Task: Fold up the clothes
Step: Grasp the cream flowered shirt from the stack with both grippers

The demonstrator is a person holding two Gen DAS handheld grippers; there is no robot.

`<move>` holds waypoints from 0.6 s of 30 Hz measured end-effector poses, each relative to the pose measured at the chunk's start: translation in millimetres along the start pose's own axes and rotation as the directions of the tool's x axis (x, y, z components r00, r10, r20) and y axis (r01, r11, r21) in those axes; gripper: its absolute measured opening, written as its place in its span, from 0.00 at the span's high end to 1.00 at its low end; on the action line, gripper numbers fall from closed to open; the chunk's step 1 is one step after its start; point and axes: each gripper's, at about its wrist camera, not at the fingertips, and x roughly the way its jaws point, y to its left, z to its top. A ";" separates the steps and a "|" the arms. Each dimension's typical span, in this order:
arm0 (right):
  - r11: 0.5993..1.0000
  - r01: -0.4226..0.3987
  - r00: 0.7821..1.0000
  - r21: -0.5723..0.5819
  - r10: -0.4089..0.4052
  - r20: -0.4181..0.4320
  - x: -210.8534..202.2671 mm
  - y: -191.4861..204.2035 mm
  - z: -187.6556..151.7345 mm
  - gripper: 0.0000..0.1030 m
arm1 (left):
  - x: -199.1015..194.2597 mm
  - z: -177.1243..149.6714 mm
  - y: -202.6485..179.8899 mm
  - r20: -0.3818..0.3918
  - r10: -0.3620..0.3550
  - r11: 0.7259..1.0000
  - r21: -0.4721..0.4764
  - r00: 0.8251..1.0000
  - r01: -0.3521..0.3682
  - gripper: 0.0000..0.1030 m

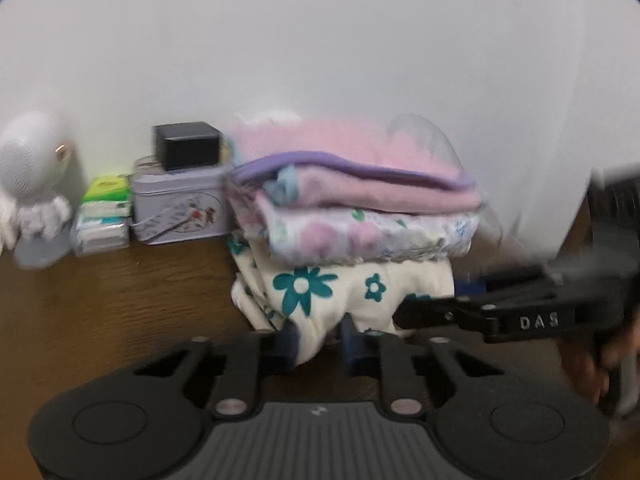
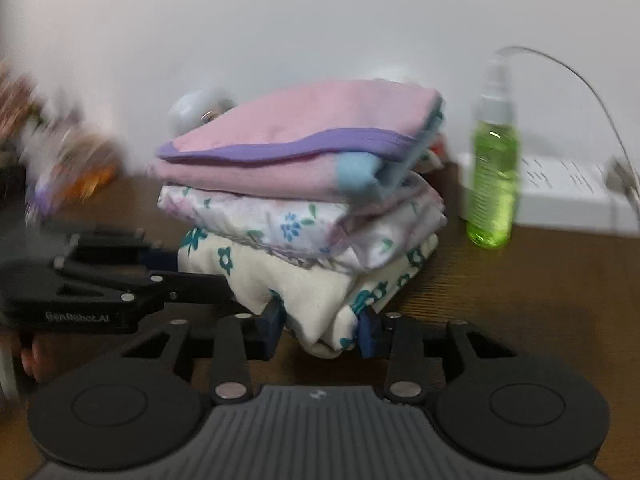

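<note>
Three folded garments are stacked on the brown wooden table. On top lies a pink one with purple trim. Below it is a white floral one, and at the bottom a cream one with teal flowers. My left gripper is shut on the near left edge of the cream garment. My right gripper pinches its near right corner fold. Each wrist view shows a black finger of the other gripper at the stack's base.
Left of the stack, against the white wall, are a lilac tin with a black box on it, tissue packs and a white round object. To the right stand a green spray bottle and a white box with a cable.
</note>
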 end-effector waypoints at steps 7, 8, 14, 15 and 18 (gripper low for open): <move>0.980 -0.200 0.964 0.021 0.193 0.182 -168.2 94.4 54.7 0.85 | -192.9 86.2 -83.9 0.301 -0.121 0.993 0.023 0.946 0.120 0.91; 0.982 -0.191 0.959 -0.010 0.189 0.209 -193.5 113.0 59.5 0.85 | -220.5 90.3 -106.0 0.333 -0.117 0.993 0.057 0.936 0.104 0.91; 0.963 -0.220 0.925 -0.158 0.258 0.280 -313.6 217.4 46.2 0.85 | -359.6 70.5 -181.5 0.427 -0.110 0.986 0.161 0.898 0.044 0.90; 0.959 -0.223 0.924 -0.176 0.266 0.274 -327.5 231.5 37.4 0.85 | -370.9 58.9 -185.9 0.408 -0.104 0.986 0.160 0.907 0.041 0.90; 0.962 -0.218 0.947 -0.163 0.249 0.204 -338.5 257.5 -5.6 0.85 | -386.7 7.1 -194.9 0.323 -0.063 0.991 0.136 0.944 0.019 0.90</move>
